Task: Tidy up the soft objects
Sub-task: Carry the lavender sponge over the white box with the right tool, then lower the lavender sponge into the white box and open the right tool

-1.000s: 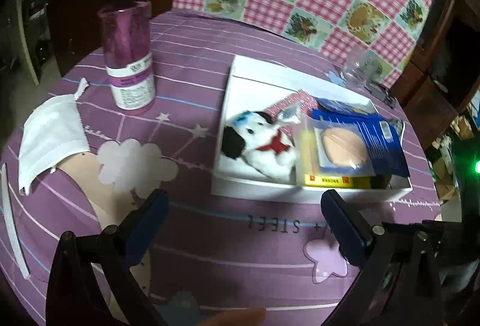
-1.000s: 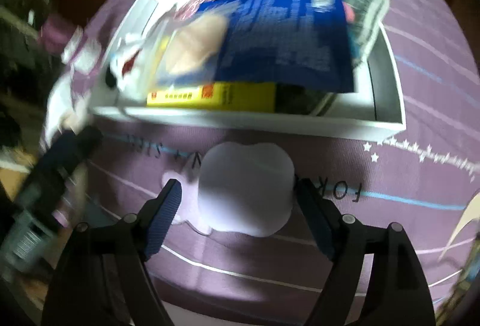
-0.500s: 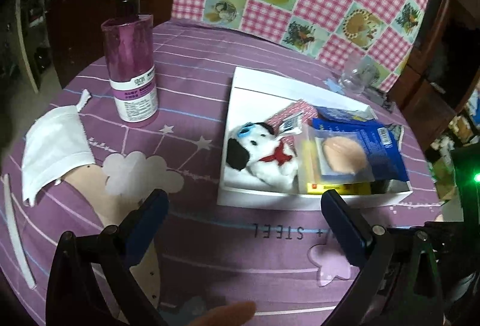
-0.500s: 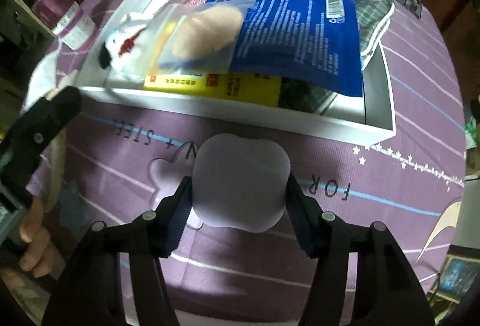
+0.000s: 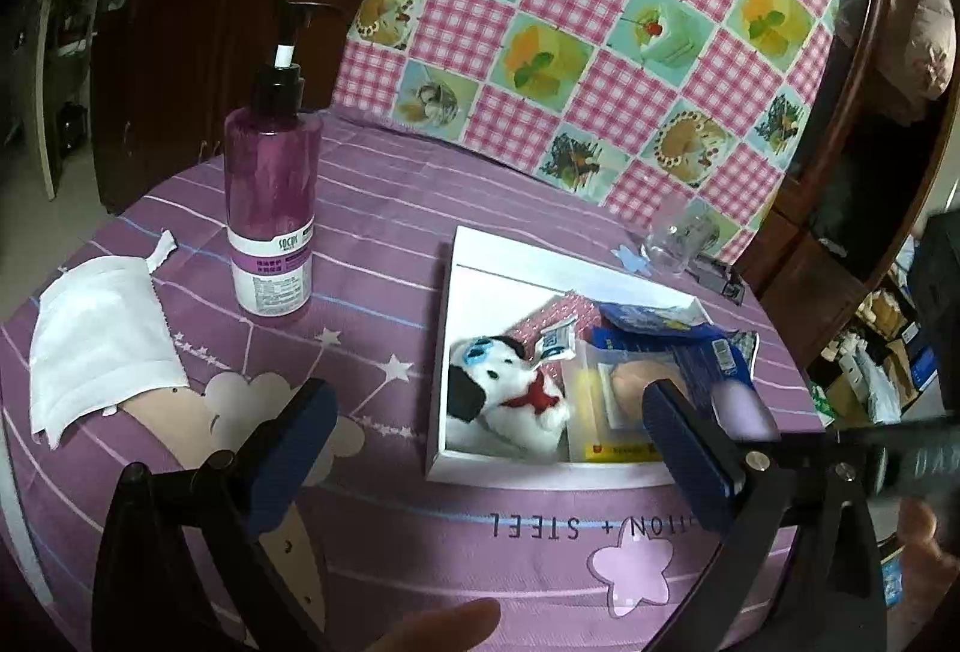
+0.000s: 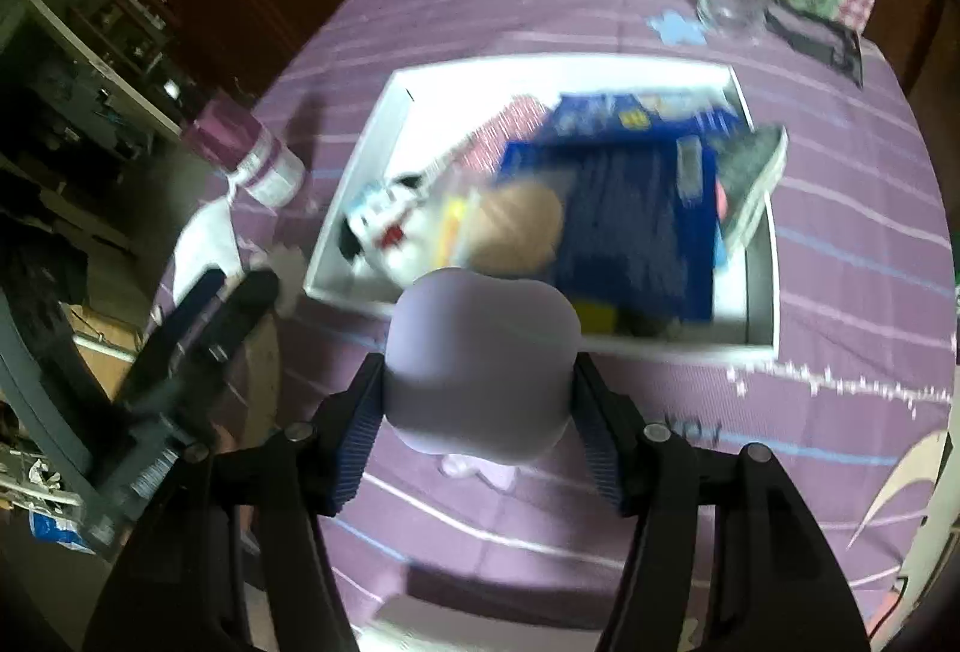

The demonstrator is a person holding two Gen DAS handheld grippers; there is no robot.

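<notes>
My right gripper (image 6: 480, 403) is shut on a lilac soft pad (image 6: 480, 364), which hangs above the purple tablecloth just in front of the white box (image 6: 761, 292). In the left wrist view the pad (image 5: 744, 412) shows as a blur past the box's near right corner. The box (image 5: 447, 352) holds a black-and-white plush dog (image 5: 504, 400), a blue packet (image 5: 678, 346) and a beige round pad in a clear sleeve (image 6: 516, 226). My left gripper (image 5: 486, 436) stands open and empty over the cloth, short of the box.
A purple pump bottle (image 5: 270, 208) stands at the left and a white face mask (image 5: 96, 334) lies beside it. A clear glass (image 5: 678, 238) sits behind the box. A checked cloth hangs beyond the table. Part of a hand shows at the bottom edge.
The right gripper's jaws came together on the lilac pad and lifted it off the cloth toward the box. The left gripper rose a little and tilted up.
</notes>
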